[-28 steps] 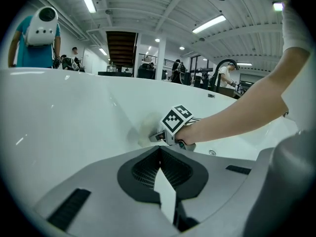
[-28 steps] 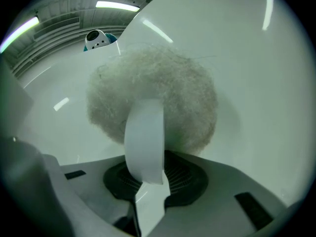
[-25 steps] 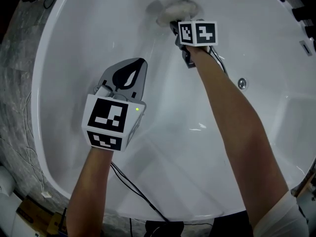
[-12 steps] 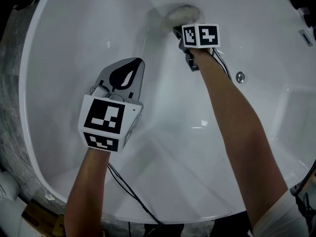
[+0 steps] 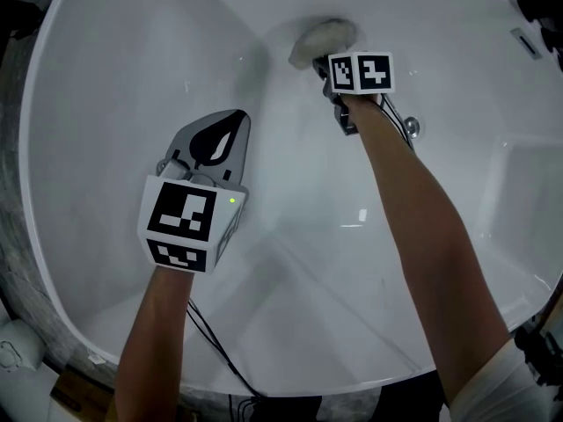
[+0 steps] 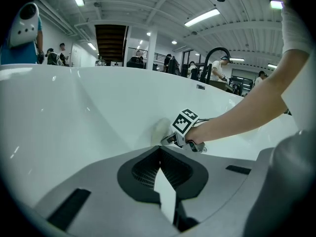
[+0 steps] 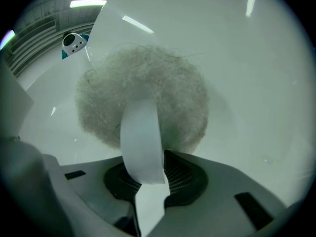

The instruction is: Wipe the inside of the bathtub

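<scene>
Bathtub (image 5: 132, 77) is the thing being cleaned. It is big, white and shiny, and both arms reach down inside it.

The right tool (image 5: 320, 60) is far out, close to the far sloping wall of the tub. Its jaws are clenched tight on a white strap (image 7: 142, 137). The strap belongs to a fluffy pad (image 5: 324, 35), so the pad sits right at the front of that tool. In the right gripper view the fluffy pad (image 7: 143, 93) looks pressed against the white wall just ahead of the right tool (image 7: 148, 181). A small silver knob (image 5: 411, 127) sits in the tub wall behind that tool, beside the arm.

The left tool (image 5: 230, 126) hangs lower in the tub, well apart from the pad. In the left gripper view the left tool (image 6: 159, 149) has its jaws closed together with nothing between them. It is not touching the tub that I can see.

I think the wiping step is going on now, up on the far wall. Next, the right tool should hold the strap tight and push the pad flat on the wall. Then it should slide the pad sideways or down toward the bottom. The left tool has no job yet and should stay out of the pad's way.
</scene>
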The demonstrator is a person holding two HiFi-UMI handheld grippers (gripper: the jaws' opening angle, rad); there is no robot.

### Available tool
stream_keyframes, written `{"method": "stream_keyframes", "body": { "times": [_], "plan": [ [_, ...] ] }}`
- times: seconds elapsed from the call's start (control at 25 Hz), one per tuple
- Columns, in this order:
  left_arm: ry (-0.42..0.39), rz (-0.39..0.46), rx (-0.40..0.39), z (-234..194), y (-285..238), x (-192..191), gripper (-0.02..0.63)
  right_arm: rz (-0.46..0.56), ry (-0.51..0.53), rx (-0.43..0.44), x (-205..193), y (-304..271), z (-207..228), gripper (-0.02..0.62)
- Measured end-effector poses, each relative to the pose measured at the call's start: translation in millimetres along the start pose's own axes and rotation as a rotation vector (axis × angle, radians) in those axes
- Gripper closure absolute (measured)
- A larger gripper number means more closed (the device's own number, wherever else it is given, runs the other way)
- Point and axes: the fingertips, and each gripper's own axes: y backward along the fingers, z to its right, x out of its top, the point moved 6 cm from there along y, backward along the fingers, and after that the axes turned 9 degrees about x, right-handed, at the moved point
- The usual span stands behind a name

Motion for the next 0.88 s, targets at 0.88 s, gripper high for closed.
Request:
{"method": "stream_keyframes", "body": {
  "times": [0.88],
  "plan": [
    [-0.076,0.024,-0.07,148,9,66,0.594,0.093,-0.127,-0.112,-40,180,109,0.497]
  ]
}}
